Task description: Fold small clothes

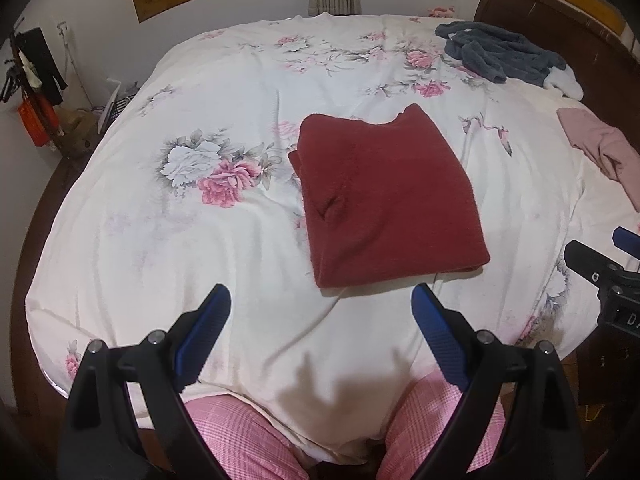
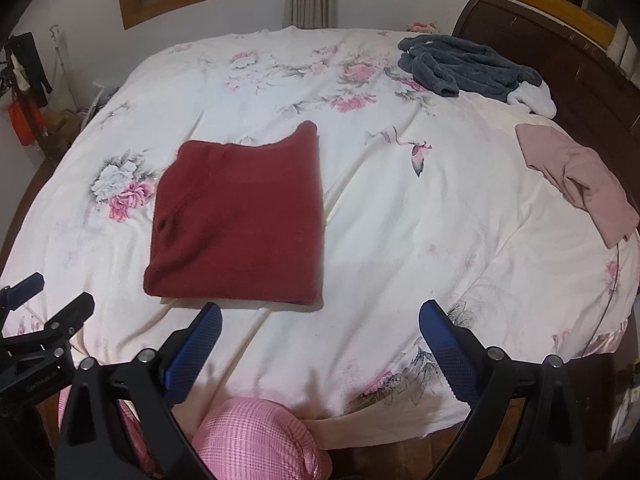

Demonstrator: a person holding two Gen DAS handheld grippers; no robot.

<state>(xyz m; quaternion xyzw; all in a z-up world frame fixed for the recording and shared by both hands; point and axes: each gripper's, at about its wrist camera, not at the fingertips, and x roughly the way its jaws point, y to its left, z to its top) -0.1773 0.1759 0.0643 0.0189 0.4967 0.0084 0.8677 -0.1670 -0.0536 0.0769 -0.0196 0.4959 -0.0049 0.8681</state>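
Both grippers hang low over the near edge of the bed, aimed forward across it, above the person's knees in pink checked trousers. Left gripper: blue-padded fingers spread wide, holding nothing, touching nothing. Right gripper: fingers likewise spread wide and empty; its black frame also shows at the right edge of the left wrist view. Dark red fleece garment, folded into a rough rectangle, lies flat mid-bed on the white floral bedspread, just beyond the left fingertips and slightly right of their gap; in the right wrist view it sits ahead and left of the fingers, its near hem just past the left fingertip. Apart from both grippers. Crumpled dark grey fleece garment lies at the far right by the dark wooden headboard; a dusty pink garment lies at the right edge of the bed, well apart from the red one.
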